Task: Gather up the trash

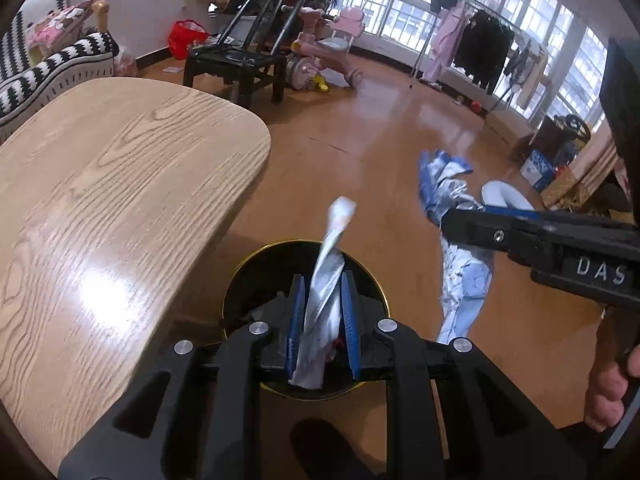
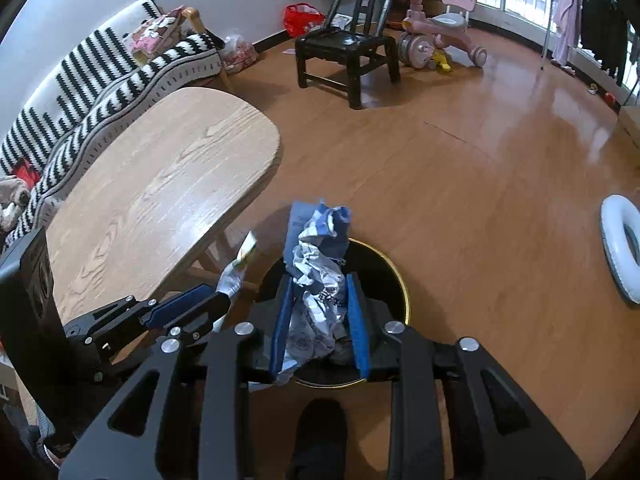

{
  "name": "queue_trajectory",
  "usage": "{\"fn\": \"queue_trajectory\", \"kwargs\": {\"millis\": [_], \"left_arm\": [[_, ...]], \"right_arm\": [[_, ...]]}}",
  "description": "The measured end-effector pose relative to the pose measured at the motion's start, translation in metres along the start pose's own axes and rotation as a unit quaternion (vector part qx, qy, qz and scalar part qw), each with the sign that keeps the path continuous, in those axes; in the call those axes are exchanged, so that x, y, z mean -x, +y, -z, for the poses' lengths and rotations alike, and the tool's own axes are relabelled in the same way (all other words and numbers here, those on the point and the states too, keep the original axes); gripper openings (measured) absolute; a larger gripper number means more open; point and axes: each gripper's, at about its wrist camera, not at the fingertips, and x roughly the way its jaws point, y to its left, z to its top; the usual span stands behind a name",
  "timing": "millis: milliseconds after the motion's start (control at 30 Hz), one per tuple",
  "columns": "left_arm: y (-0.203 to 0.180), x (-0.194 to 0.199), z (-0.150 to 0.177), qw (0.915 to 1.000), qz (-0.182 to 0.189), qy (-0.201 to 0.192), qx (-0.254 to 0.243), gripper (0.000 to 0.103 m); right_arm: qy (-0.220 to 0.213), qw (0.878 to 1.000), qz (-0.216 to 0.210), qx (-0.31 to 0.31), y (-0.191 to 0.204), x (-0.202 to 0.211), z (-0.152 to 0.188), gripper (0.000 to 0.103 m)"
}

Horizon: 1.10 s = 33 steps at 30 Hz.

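Left cam: my left tongs [image 1: 322, 312] are clamping a twisted silver wrapper [image 1: 328, 272] right over the black bin [image 1: 368, 280]; its lower end is hidden behind the fingers.

Right cam: my right tongs [image 2: 320, 316] are squeezing a crumpled blue-and-silver bag [image 2: 318, 280] above that bin [image 2: 394, 280], whose inside is mostly blocked.

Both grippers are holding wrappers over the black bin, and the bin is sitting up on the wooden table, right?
Not quite: the black bin stands on the floor beside the wooden table, as the right wrist view shows. Both the left gripper and right gripper do hold wrappers over it.
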Motion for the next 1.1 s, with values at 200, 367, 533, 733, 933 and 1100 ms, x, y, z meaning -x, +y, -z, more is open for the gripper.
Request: {"fn": "queue_trajectory", "kwargs": {"millis": [200,367,533,733,933,1100], "left_arm": [[-0.004,-0.005,0.003,0.9999,-0.006,0.008,-0.003,0.062],[-0.001,0.009,0.003,0.9998,-0.019,0.0,-0.002,0.088],[0.015,0.052,0.01,0.9982,-0.058,-0.018,-0.002,0.093],[0.078,0.136,0.035,0.986,-0.143,-0.055,0.065,0.096],[0.151,0.223,0.081,0.9455,-0.281,-0.098,0.133,0.096],[0.201,0.283,0.134,0.9013,-0.38,-0.105,0.18,0.096]], "right_arm": [[-0.007,1.0,0.004,-0.008,-0.005,0.001,-0.001,0.058],[-0.021,1.0,0.001,-0.011,-0.004,0.004,-0.001,0.078],[-0.053,0.999,-0.009,0.005,0.017,0.012,-0.002,0.087],[-0.1,0.991,-0.064,0.067,0.095,0.026,-0.006,0.095],[-0.101,0.971,-0.127,0.174,0.208,0.035,0.012,0.095],[-0.113,0.95,-0.164,0.239,0.278,0.044,0.034,0.095]]}}
